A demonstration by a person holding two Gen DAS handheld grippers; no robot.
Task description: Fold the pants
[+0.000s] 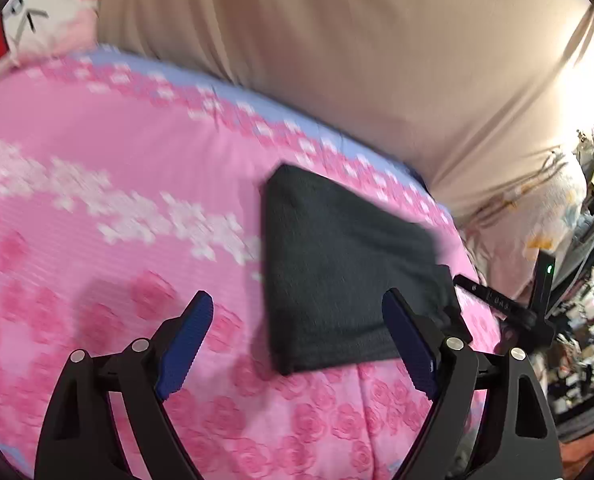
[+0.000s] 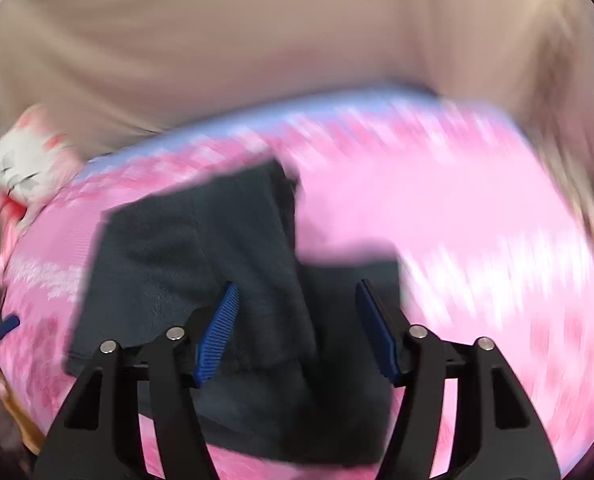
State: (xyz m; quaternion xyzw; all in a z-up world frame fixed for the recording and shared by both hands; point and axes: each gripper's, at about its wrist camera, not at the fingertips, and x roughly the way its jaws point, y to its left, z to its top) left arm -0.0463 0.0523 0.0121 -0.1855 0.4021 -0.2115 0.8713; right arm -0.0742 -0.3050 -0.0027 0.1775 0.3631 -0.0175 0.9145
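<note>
The dark grey pants (image 1: 345, 268) lie folded into a compact block on the pink floral blanket (image 1: 117, 200). My left gripper (image 1: 297, 320) is open and empty, hovering over the blanket at the block's near left edge. In the right wrist view the pants (image 2: 185, 256) lie under and ahead of my right gripper (image 2: 297, 316), which is open with its jaws wide apart above the cloth; a flap of the pants sits between the fingers. This view is blurred by motion. The right gripper's body (image 1: 509, 308) shows at the right edge of the left wrist view.
A beige curtain or sheet (image 1: 337, 40) hangs behind the bed. A white and pink plush pillow (image 1: 45, 20) lies at the back left. Clutter (image 1: 585, 320) stands beyond the bed's right edge. The blanket has a lilac border (image 1: 257, 100) along its far side.
</note>
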